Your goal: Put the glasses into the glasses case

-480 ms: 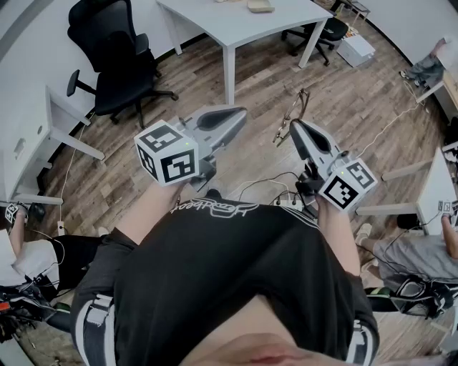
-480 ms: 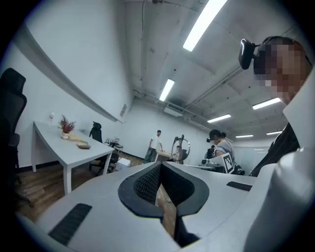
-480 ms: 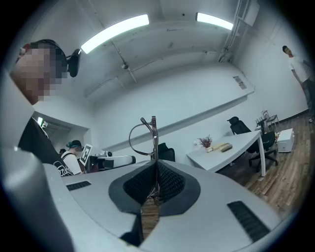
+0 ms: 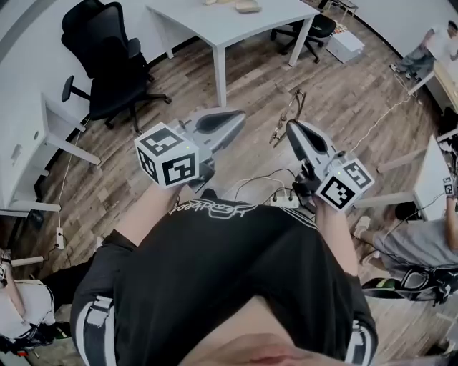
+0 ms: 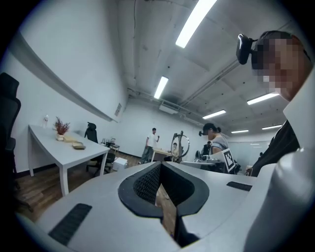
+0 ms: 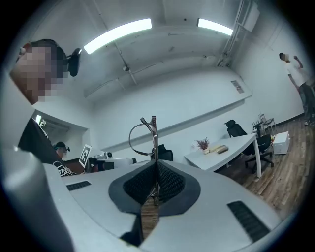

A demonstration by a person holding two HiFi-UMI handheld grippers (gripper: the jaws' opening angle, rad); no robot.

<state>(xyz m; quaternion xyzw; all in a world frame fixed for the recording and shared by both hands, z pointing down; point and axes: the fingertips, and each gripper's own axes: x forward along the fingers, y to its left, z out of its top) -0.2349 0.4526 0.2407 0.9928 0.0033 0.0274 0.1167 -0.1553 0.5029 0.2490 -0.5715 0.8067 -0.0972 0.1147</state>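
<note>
Thin wire-framed glasses [image 4: 288, 114] hang in the air in front of my body, pinched at one part of the frame by my right gripper [image 4: 292, 129], which is shut on them. In the right gripper view the glasses [image 6: 145, 134] stick up from the closed jaws of the right gripper [image 6: 155, 167]. My left gripper [image 4: 240, 114] is level beside it, shut with nothing in it; the left gripper view shows the left gripper [image 5: 160, 166] with its jaws together. A tan oblong thing [image 4: 248, 7] lies on the far white table [image 4: 215, 28]; I cannot tell whether it is the case.
A black office chair [image 4: 107, 57] stands at the left near a white desk [image 4: 28, 143]. Cables and a power strip [image 4: 286, 202] lie on the wooden floor by my feet. A seated person [image 4: 415, 250] is at the right. A second chair [image 4: 315, 30] stands behind the table.
The room has slid slightly left in the head view. Both grippers hold the same pose, and the glasses stay in the right one.
</note>
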